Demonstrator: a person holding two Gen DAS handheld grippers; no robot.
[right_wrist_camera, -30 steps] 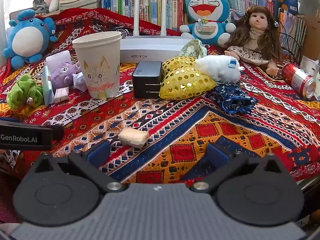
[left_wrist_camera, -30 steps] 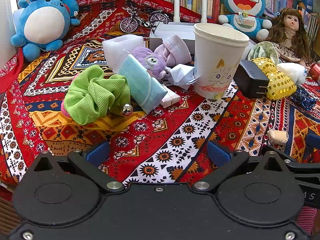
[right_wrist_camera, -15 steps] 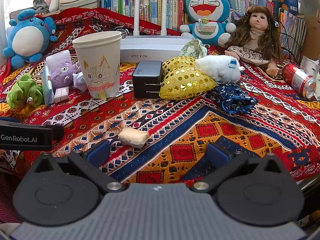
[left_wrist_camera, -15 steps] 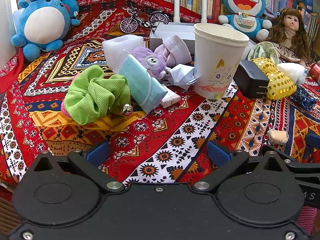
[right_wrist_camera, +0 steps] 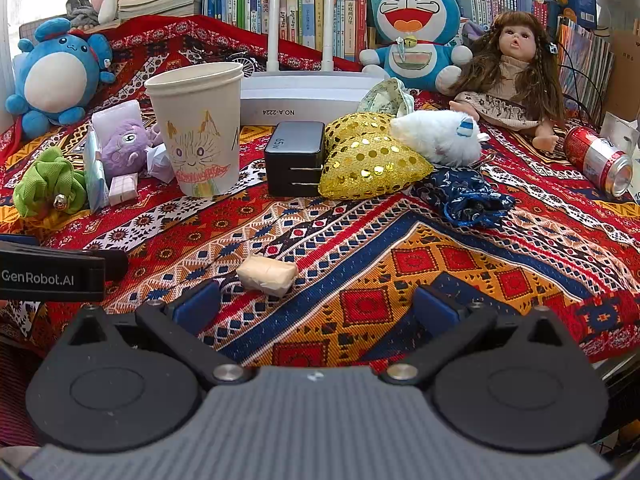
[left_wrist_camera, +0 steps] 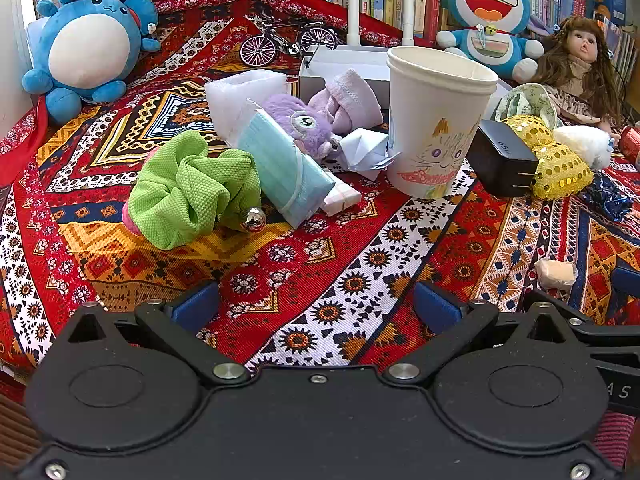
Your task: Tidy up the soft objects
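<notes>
Soft things lie on a patterned cloth. In the left wrist view: a green scrunchie (left_wrist_camera: 192, 192), a blue face mask pack (left_wrist_camera: 284, 172), a purple plush (left_wrist_camera: 300, 124) and a pale sock (left_wrist_camera: 352, 100). In the right wrist view: a gold sequin pillow (right_wrist_camera: 368, 160), a white plush (right_wrist_camera: 440, 136), a blue pouch (right_wrist_camera: 468, 200) and a small beige sponge (right_wrist_camera: 267, 274). My left gripper (left_wrist_camera: 316, 304) is open and empty, short of the scrunchie. My right gripper (right_wrist_camera: 316, 304) is open and empty, just behind the sponge.
A paper cup (right_wrist_camera: 198, 128) and a black charger (right_wrist_camera: 295, 156) stand mid-table. A blue round plush (left_wrist_camera: 88, 48), a Doraemon plush (right_wrist_camera: 416, 36) and a doll (right_wrist_camera: 516, 76) sit at the back by books. A red can (right_wrist_camera: 596, 160) lies at right.
</notes>
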